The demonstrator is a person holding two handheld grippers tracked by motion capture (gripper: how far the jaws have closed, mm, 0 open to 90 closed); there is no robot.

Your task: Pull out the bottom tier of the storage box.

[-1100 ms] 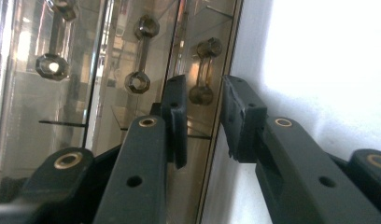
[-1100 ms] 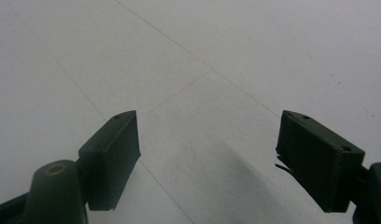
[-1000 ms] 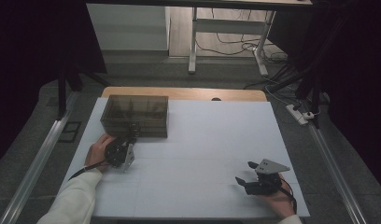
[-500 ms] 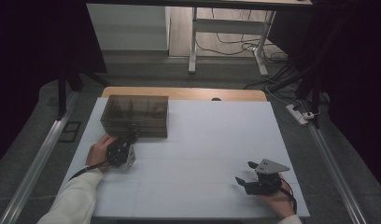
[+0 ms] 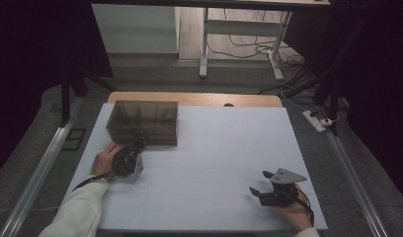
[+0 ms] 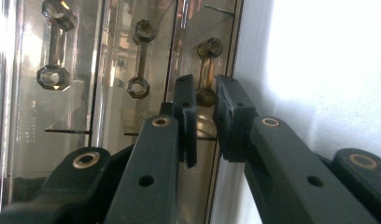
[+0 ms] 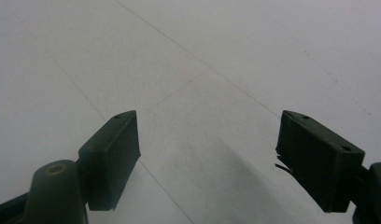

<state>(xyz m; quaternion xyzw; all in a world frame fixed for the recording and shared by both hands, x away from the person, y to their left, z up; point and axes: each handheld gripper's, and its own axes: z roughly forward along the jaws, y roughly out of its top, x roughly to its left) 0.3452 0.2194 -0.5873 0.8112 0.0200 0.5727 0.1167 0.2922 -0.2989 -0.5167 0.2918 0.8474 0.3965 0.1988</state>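
Note:
A smoky transparent drawer box (image 5: 142,121) stands at the far left of the white table top (image 5: 219,143). My left gripper (image 5: 140,140) lies on its side against the box's front. In the left gripper view its jaws (image 6: 207,100) are nearly together around the lower end of one dumbbell-shaped drawer handle (image 6: 208,52). Two more handles (image 6: 141,58) (image 6: 55,44) sit to the left on the same front. My right gripper (image 5: 259,182) rests near the front right corner, well away from the box. It is open (image 7: 207,140) over bare white surface with nothing between its fingers.
A wooden strip (image 5: 194,98) edges the table's far side. Beyond it are grey floor, a white table frame (image 5: 205,44) and loose cables (image 5: 249,47). A power strip (image 5: 315,120) lies off the right edge. Metal rails (image 5: 41,168) run along both sides.

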